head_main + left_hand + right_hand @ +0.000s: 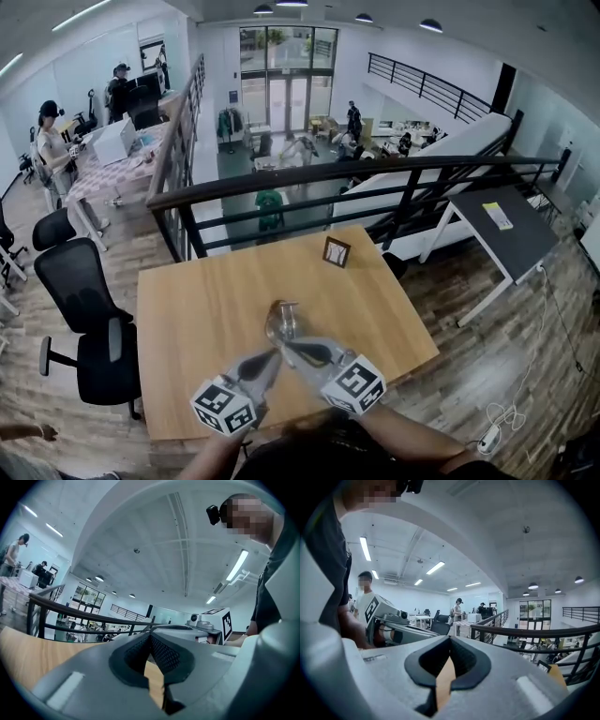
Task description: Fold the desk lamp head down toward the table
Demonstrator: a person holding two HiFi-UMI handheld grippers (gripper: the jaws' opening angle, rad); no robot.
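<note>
Two grey grippers, both shut tight, nothing held: left gripper (267,361), right gripper (292,349). Tips just beside small shiny round desk lamp (281,322) on light wooden table (206,300). Lamp blurry, head hard to see.

Could go wrong:
- shut tips only push, so lamp slides or falls over
- grippers bump each other beside lamp

Wooden table (206,309) — a lamp (280,322), a small frame (337,251)
</note>
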